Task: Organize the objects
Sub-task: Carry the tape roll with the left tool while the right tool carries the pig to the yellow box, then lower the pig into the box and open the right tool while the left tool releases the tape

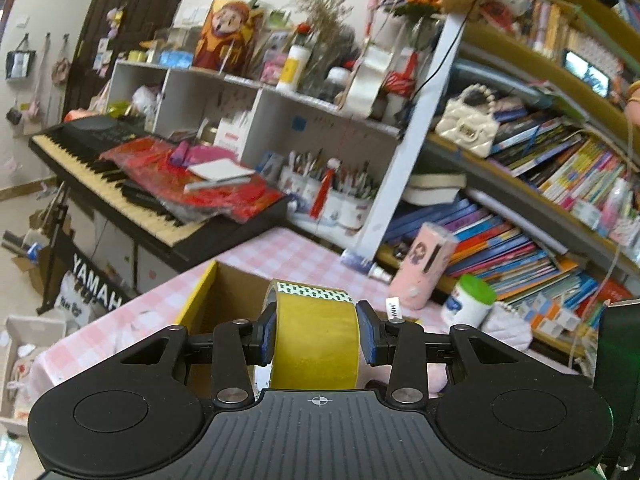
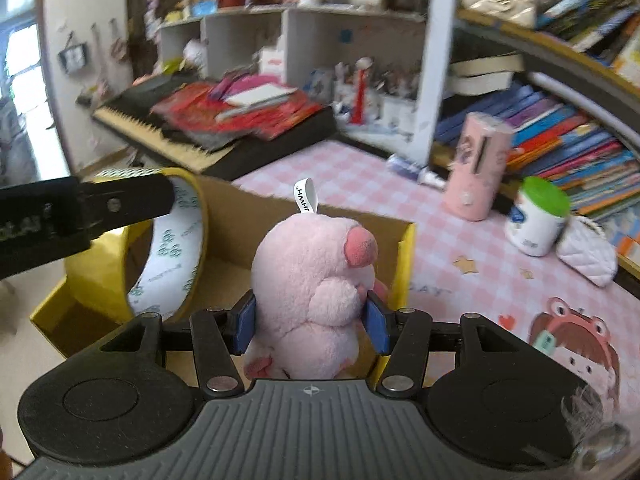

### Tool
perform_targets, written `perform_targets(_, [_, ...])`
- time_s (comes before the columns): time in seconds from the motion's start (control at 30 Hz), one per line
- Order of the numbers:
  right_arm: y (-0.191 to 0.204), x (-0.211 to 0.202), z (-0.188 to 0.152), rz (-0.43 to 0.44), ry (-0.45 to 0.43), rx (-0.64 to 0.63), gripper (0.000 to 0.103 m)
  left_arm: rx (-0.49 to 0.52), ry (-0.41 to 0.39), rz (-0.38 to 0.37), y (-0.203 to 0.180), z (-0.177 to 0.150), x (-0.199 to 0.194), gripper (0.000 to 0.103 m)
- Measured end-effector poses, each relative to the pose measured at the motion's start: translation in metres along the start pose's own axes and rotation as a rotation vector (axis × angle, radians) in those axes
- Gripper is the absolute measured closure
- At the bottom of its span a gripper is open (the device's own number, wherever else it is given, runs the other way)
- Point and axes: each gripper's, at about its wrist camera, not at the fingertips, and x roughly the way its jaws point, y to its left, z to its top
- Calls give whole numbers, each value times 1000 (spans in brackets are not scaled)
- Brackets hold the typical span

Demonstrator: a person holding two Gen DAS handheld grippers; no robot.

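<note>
Left gripper (image 1: pixel 316 330): jaws clamped on a yellow tape roll (image 1: pixel 316 336), narrow gap, pads pressing both flat sides; roll upright, above the open cardboard box (image 1: pixel 236 292)

Right gripper (image 2: pixel 312 320): jaws squeezed onto a pink plush toy (image 2: pixel 312 280), white loop tag up; toy also above the box, just beside the tape roll

Box sits on the pink checked table (image 2: pixel 460 276), at its edge. Beyond the box: pink cylinder (image 2: pixel 478 168), white tub with a green lid (image 2: pixel 536 216), white quilted pouch (image 2: pixel 588 256), well apart from it
</note>
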Motion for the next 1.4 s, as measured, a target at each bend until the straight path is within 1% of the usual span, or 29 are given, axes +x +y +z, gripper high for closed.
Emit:
perform_targets(0.07, [-1, 12, 1, 14, 35, -26, 51, -4, 23, 17, 0, -2, 9, 65])
perform_targets(0.2, [-7, 31, 0, 37, 111, -20, 51, -10, 63, 51, 1, -5, 23, 65])
perform_targets(0.27, [-6, 33, 1, 38, 113, -53, 51, -15, 81, 64, 2, -6, 29, 65])
perform_targets(0.37, [-6, 39, 4, 53, 132, -83, 51, -18, 104, 78, 1, -8, 37, 65])
perform_targets(0.53, [1, 48, 2, 79, 170, -172, 50, -11, 137, 106, 0, -11, 47, 65])
perform_targets(0.67, [7, 51, -1, 78, 177, -231, 50, -22, 168, 130, 1, -14, 53, 65])
perform_targets(0.83, [12, 56, -3, 85, 186, -278, 49, -28, 186, 145, 3, -18, 57, 65])
perform_targets(1.1, [14, 58, -3, 80, 191, -300, 48, -44, 225, 163, 7, -22, 63, 65])
perform_targets(1.2, [12, 58, -2, 89, 186, -287, 42, -52, 240, 159, 8, -23, 64, 65])
perform_targets(1.23, [12, 57, -2, 83, 181, -283, 36, -54, 237, 160, 8, -23, 63, 65])
perform_targets(1.27, [11, 56, -1, 78, 172, -274, 31, -56, 232, 159, 8, -23, 61, 64])
perform_targets(1.33, [10, 52, -1, 65, 145, -265, 27, -47, 200, 148, 5, -21, 56, 63])
perform_targets(1.4, [9, 47, -1, 43, 118, -262, 26, -24, 167, 141, 0, -17, 50, 52])
